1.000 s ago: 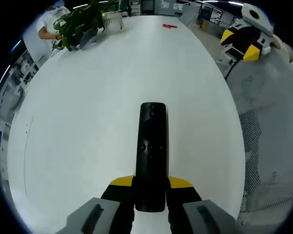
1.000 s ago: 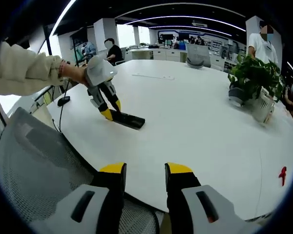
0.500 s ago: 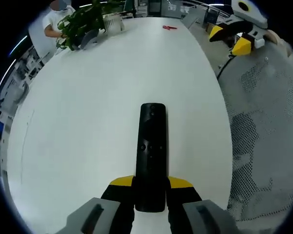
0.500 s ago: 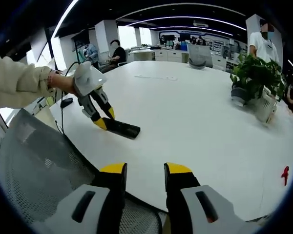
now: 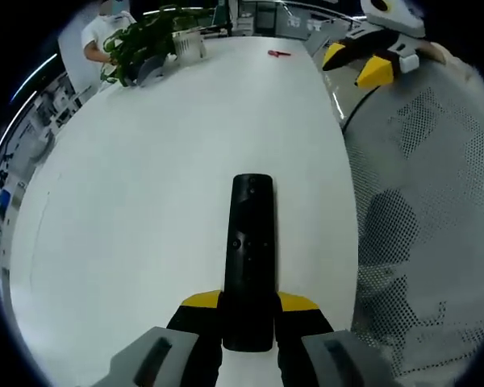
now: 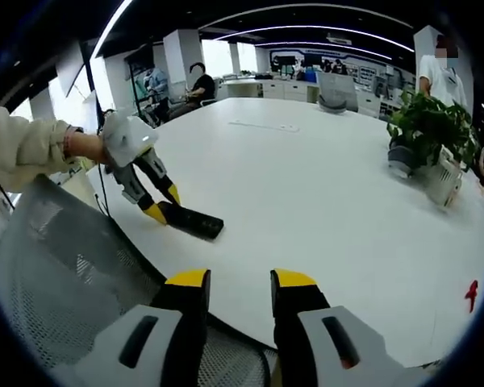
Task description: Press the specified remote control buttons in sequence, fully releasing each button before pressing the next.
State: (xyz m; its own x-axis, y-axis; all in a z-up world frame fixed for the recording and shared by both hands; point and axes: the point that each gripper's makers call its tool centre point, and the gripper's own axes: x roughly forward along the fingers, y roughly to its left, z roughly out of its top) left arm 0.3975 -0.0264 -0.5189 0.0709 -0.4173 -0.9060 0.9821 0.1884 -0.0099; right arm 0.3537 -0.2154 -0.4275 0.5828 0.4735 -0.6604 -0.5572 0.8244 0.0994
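The left gripper's (image 5: 248,305) fingers stayed clamped on the near end of the remote control (image 5: 250,242), which lay along the white bench (image 5: 145,201). Over the last second it had slid nearer the bench's edge by the mesh chair (image 5: 427,242). The right gripper (image 6: 237,282), fingers narrowly parted and empty, hung well apart, so no button had yet been pressed.

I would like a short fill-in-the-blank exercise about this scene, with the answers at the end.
1. The left hand-held gripper is shut on the black ____.
2. The remote lies on the ____ table.
3. The right hand-held gripper is open and holds ____.
4. Next to the potted plant, a small ____ object lies near the table's edge.

Answers: remote; white; nothing; red
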